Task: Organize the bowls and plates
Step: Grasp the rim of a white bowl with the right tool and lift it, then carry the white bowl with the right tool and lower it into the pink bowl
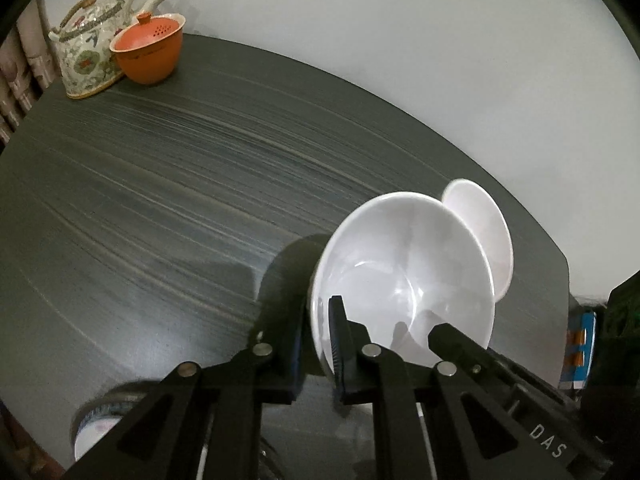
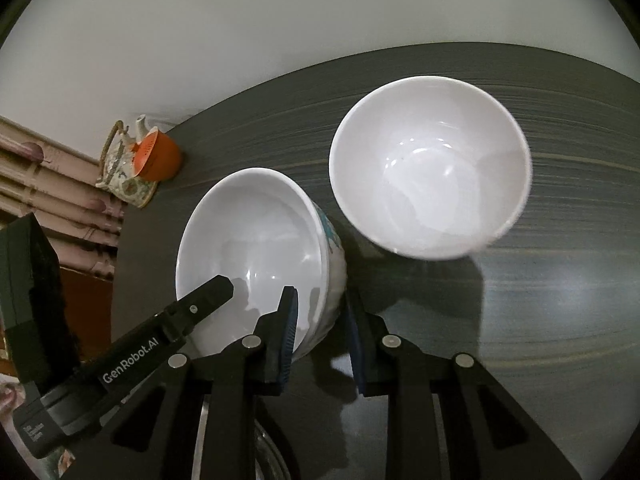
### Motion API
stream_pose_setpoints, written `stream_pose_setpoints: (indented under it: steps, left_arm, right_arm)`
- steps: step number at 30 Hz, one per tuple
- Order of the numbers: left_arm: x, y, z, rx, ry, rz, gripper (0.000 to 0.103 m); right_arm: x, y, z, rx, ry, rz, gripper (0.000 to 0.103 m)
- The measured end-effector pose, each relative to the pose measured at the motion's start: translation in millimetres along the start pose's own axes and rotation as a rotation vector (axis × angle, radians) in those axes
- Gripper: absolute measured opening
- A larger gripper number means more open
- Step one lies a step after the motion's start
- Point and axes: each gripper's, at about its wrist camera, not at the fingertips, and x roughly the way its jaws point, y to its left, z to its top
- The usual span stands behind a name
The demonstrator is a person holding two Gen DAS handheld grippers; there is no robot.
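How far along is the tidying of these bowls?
Partly done, it seems: one white bowl looks nested in a patterned bowl. In hand: the left hand-held gripper pinches that white bowl's rim, and the right hand-held gripper straddles the wall. Left to do: the second white bowl sits apart on the table, unstacked.

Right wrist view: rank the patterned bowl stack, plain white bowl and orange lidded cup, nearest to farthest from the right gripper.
1. Patterned bowl stack, its rim between the right gripper's fingers.
2. Plain white bowl, ahead to the right.
3. Orange lidded cup, far left, beside the teapot.
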Motion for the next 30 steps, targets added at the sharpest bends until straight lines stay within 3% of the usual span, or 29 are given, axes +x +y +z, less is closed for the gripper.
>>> stream_pose_setpoints:
  steps: [12,30]
  left_arm:
    - [-29.4,-34.6,-31.9,0.086,-0.018,-0.014,0.012]
    - [-85.8,-68.9,-104.7,0.184,-0.049,-0.047,0.012]
  right_arm:
    - [-62.3,-5.7,-37.5,-0.017,-0.077,-0.019,0.023]
    - [-149.0,-38.4,-115.4,0.039,-0.177,0.004,0.023]
